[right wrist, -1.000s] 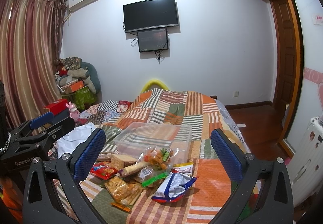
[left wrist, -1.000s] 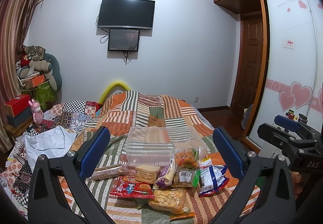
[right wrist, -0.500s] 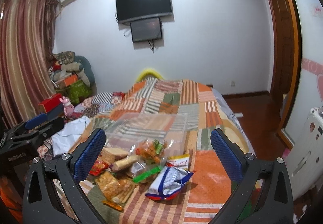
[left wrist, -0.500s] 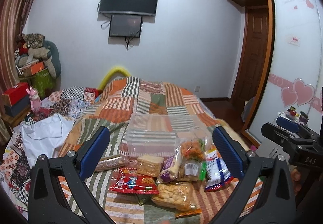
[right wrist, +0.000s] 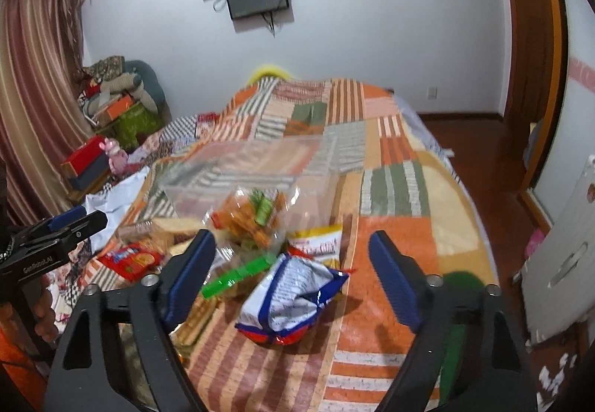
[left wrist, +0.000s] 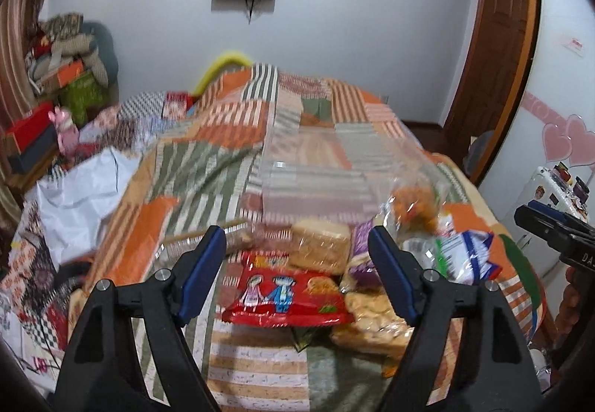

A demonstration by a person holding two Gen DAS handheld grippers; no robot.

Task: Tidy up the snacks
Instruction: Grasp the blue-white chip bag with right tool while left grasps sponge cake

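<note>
Several snack packs lie in a heap on the patchwork bed. In the left wrist view, my left gripper (left wrist: 297, 256) is open and empty above a red biscuit pack (left wrist: 284, 295) and a tan cracker pack (left wrist: 321, 244). A clear plastic box (left wrist: 316, 170) stands empty behind the heap. In the right wrist view, my right gripper (right wrist: 292, 256) is open and empty above a blue-and-white chip bag (right wrist: 293, 295), with a clear bag of orange snacks (right wrist: 253, 218) and a yellow pack (right wrist: 321, 244) beyond. The box (right wrist: 253, 166) shows there too.
White cloth (left wrist: 80, 189) lies at the bed's left side. Boxes and a pink toy (left wrist: 65, 129) sit on a side table by the curtain. A white cabinet (right wrist: 557, 263) stands right of the bed. A TV hangs on the far wall.
Both grippers have tilted down and moved closer to the snack heap. Both sets of jaws have narrowed somewhat but stay open.
</note>
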